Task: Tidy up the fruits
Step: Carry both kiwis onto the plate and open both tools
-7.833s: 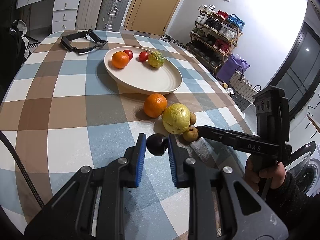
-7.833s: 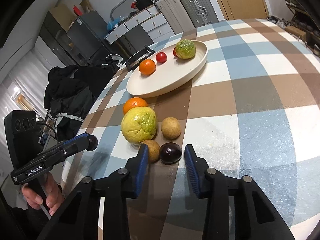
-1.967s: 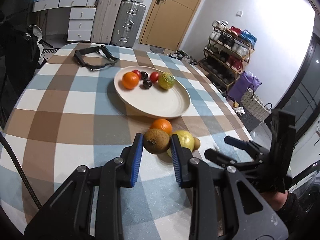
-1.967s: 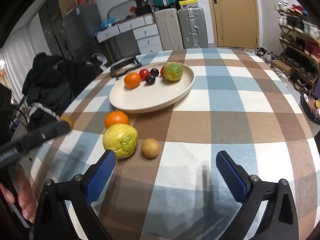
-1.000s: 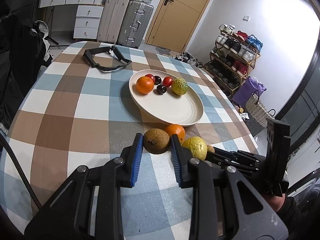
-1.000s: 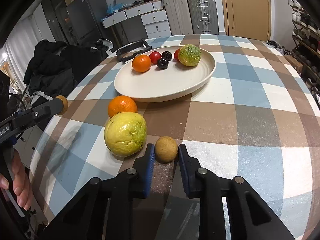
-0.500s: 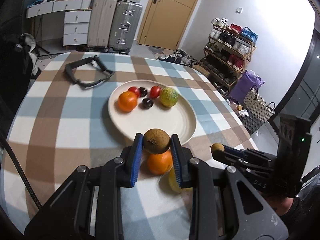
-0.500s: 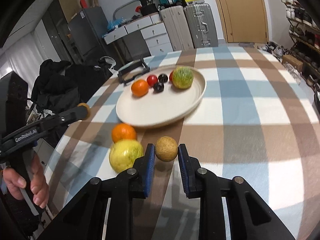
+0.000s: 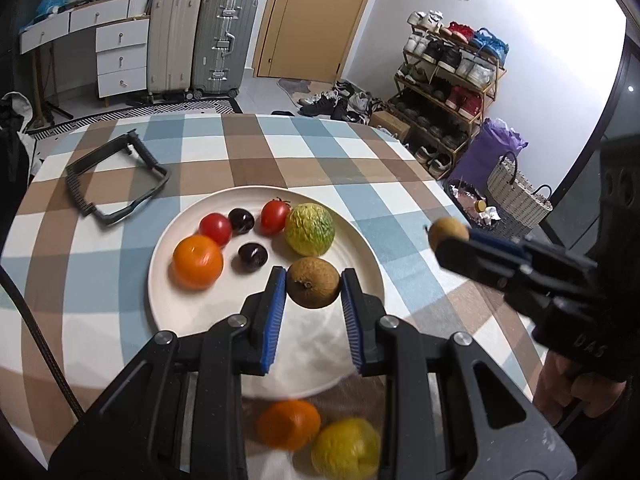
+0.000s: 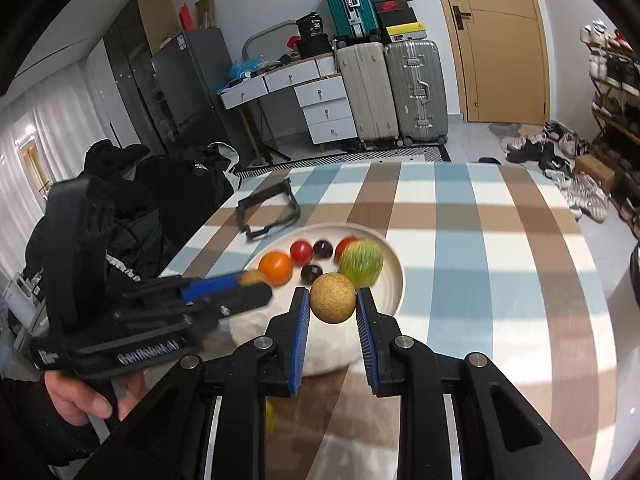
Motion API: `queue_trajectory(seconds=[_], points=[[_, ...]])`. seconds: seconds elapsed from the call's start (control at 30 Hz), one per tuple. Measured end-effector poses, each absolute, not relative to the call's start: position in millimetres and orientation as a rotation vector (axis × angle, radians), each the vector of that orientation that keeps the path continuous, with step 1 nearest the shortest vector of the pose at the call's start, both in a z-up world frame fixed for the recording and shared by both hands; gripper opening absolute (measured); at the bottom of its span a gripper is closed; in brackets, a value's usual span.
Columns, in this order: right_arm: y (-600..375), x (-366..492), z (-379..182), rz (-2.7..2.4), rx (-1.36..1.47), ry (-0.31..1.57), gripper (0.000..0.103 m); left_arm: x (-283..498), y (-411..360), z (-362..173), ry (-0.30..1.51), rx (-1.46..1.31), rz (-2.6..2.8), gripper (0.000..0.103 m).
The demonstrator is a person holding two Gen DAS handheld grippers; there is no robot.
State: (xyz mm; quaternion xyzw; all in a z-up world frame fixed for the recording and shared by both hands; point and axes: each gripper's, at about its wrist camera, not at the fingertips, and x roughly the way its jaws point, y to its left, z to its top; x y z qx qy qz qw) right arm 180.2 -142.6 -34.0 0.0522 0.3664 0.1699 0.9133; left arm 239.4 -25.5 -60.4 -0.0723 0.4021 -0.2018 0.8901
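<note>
Left wrist view. The left gripper [image 9: 313, 284] is closed on a brown, rough-skinned round fruit [image 9: 314, 282], held between the blue pads above the near half of the round cream plate [image 9: 370, 276]. Ahead of the fingertips, six pieces lie on the plate: an orange mandarin [image 9: 198, 261] to the fore-left, two red cherry tomatoes [image 9: 215, 228] [image 9: 275, 217], two dark plums [image 9: 241, 220] [image 9: 253, 255], and a wrinkled yellow-green fruit [image 9: 309, 229] just ahead. Below the fingers, near the camera, a second orange mandarin [image 9: 288, 424] and a large yellow wrinkled fruit [image 9: 345, 449] are seen off the plate on the checked blue-brown-white tablecloth [image 9: 100, 272]; both are blurred. To the right, the right gripper [image 9: 450, 236] is seen carrying a small tan fruit. A black folded frame [image 9: 116, 176] lies far ahead to the left.

Right wrist view. The right gripper [image 10: 333, 298] is clamped on a tan, speckled round fruit [image 10: 333, 298], held over the plate's [image 10: 394, 276] near rim. The left gripper [image 10: 252, 280] is seen to the left, over the plate, its fruit partly hidden.

Progress, as judged: six pieces are plated, two are in transit and not yet released, two are left on the cloth. The task is reckoned a little past halfway.
</note>
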Motion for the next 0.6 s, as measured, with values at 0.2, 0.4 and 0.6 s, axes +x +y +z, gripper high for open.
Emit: queue_trajectory(seconds=[0.2, 0.4, 0.6], points=[[-144, 211, -31, 0.356, 0.104, 0.748, 0.024, 271, -37, -80, 0.884, -0.139, -0.425, 0.025], [-148, 240, -56, 0.343, 0.122, 0.808, 0.024, 289, -45, -103, 0.936, -0.116, -0.439, 0.025], [-150, 252, -87, 0.334, 0.126, 0.880, 0.024, 303, -47, -116, 0.966, -0.121, -0.449, 0.025]])
